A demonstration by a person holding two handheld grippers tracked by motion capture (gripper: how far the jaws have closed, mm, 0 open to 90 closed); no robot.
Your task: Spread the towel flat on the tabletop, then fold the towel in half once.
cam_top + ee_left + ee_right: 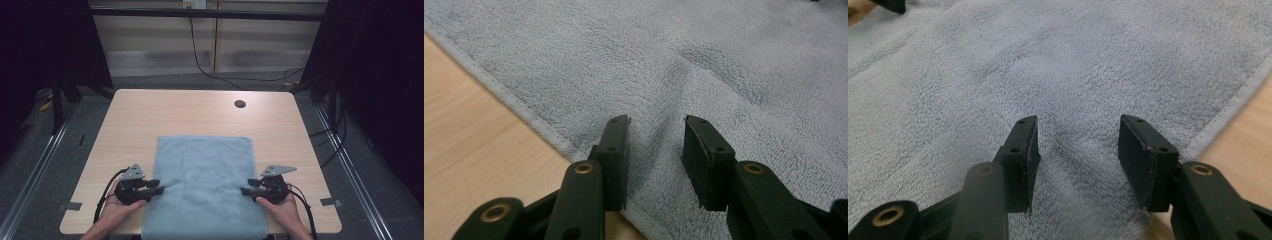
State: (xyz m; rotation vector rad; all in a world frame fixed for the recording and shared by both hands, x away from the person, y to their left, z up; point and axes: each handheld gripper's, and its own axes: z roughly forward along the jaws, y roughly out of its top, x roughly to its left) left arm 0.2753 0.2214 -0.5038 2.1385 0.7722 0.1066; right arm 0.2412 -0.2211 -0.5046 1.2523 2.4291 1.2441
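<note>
A light blue towel (202,185) lies flat on the wooden table (150,115), and its near edge reaches the table's front. My left gripper (159,186) rests over the towel's left border and points inward. In the left gripper view the left gripper (656,125) is open, with a soft fold of the towel (724,65) rising between the jaws; the pads do not press it. My right gripper (247,186) sits over the towel's right border, facing the left one. In the right gripper view the right gripper (1078,125) is open over flat towel (1048,60).
A dark round hole (240,104) sits in the tabletop at the back right. A black cable (200,60) runs across the floor behind the table. Tape marks (330,202) sit near the front corners. Bare wood lies beyond the towel's far edge.
</note>
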